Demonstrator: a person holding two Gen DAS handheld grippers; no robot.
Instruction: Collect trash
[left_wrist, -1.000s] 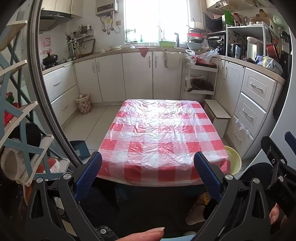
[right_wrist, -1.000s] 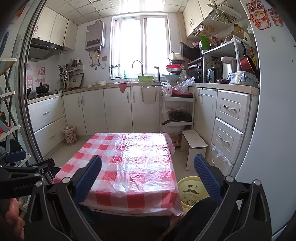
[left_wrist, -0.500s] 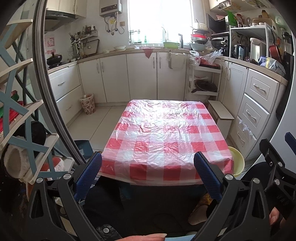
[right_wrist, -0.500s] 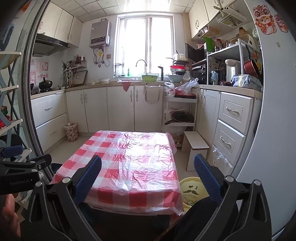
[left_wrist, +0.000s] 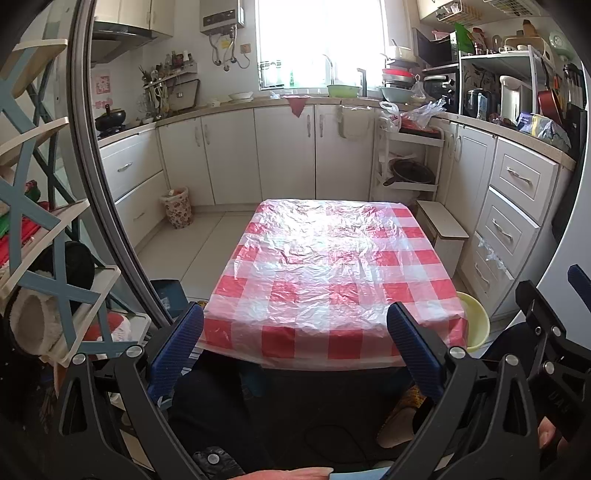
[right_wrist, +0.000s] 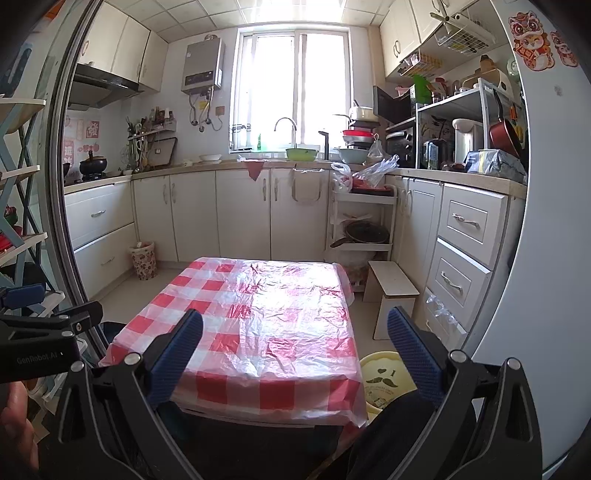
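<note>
1. Two grippers, left gripper (left_wrist: 294, 345) and right gripper (right_wrist: 294, 349), are hovering at the bench's (left_wrist: 325, 266) near edge, jaws wide, gripping nothing.
2. One yellow bin (right_wrist: 384, 376) is sitting beside its near right corner, partly hidden; contents unclear.
3. One patterned basket (right_wrist: 143, 260) is standing on the floor beyond its far left corner.

left gripper (left_wrist: 295, 343): matte black frame arms, silver round screws at the pivots, two fingers faced with dark blue ribbed pads (left_wrist: 176, 350). right gripper (right_wrist: 295, 347): same build, black arms, silver screws, blue textured pads (right_wrist: 415, 354). in the right wrist view at 9 o'clock, the left gripper's black side shows white "genrobot.ai" lettering and a blue pad tip. bare skin of the left hand (right_wrist: 16, 432) at 8 o'clock. in the left wrist view, a fingertip of the right hand (left_wrist: 548, 437) at 4 o'clock. dark trousers (left_wrist: 214, 410) below.
</note>
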